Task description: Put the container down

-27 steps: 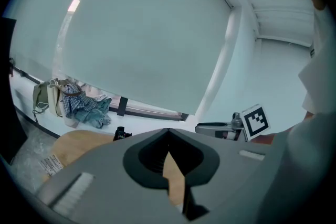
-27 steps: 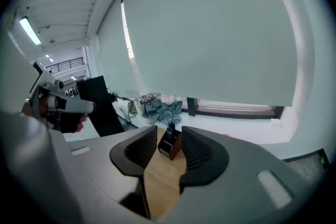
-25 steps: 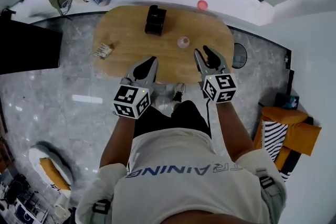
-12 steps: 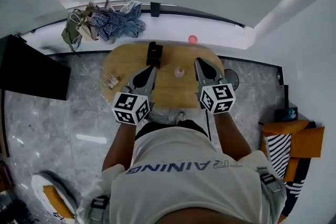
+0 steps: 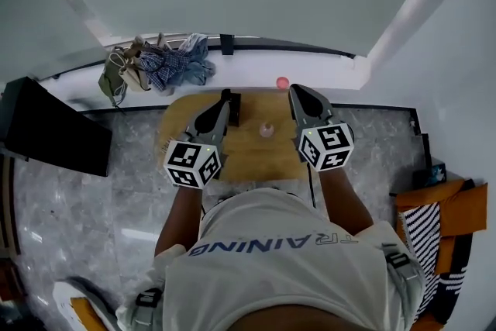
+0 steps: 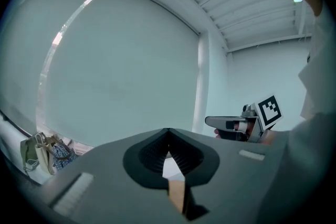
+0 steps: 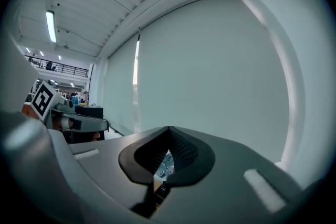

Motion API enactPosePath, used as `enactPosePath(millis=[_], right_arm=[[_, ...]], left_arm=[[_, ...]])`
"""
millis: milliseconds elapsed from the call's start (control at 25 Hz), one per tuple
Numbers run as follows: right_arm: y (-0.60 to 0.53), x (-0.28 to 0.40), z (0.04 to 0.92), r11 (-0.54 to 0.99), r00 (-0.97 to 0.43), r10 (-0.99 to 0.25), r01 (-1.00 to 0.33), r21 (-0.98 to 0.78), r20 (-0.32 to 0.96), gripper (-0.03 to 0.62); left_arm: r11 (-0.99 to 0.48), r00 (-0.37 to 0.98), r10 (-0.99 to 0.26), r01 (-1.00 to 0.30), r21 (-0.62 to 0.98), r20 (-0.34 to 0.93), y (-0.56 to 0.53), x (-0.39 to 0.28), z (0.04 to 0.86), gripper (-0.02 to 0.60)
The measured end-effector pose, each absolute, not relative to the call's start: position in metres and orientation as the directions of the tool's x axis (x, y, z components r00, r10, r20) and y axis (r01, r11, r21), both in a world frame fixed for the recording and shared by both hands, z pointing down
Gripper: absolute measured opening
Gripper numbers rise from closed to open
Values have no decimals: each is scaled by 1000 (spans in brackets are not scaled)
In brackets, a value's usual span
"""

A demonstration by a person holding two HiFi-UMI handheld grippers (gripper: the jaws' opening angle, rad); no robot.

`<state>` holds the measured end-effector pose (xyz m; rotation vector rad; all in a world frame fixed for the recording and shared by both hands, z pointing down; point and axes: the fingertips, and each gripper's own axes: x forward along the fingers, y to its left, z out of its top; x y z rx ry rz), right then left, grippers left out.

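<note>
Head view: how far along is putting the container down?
Done, apparently: the black container stands free on the wooden table. In hand: nothing; the left gripper and right gripper are shut and empty, above the table. Left: nothing obvious.

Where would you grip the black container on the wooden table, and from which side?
Likely across the narrow sides of the black container, near its top, coming down from above: it stands upright and boxy on the table. The left gripper hides part of it.

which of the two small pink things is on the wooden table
The paler one, mid-table; the brighter pink one lies beyond the table's far edge on the white ledge.
</note>
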<state>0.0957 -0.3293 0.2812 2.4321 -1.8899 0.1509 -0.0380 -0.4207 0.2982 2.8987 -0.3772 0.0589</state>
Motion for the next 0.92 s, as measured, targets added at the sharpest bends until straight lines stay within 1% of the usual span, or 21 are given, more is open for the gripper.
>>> enactPosePath(millis=[200, 600, 920], right_arm=[[-333, 104, 285, -252, 248, -960, -968, -14, 126, 15], [-336, 101, 301, -218, 213, -962, -976, -11, 172, 15], [-339, 105, 305, -221, 217, -960, -975, -5, 175, 15]], left_arm=[[-946, 968, -242, -252, 206, 75, -423, -32, 298, 0], [-943, 966, -245, -257, 213, 84, -421, -29, 300, 0], [-940, 963, -253, -268, 212, 97, -426, -30, 306, 0]])
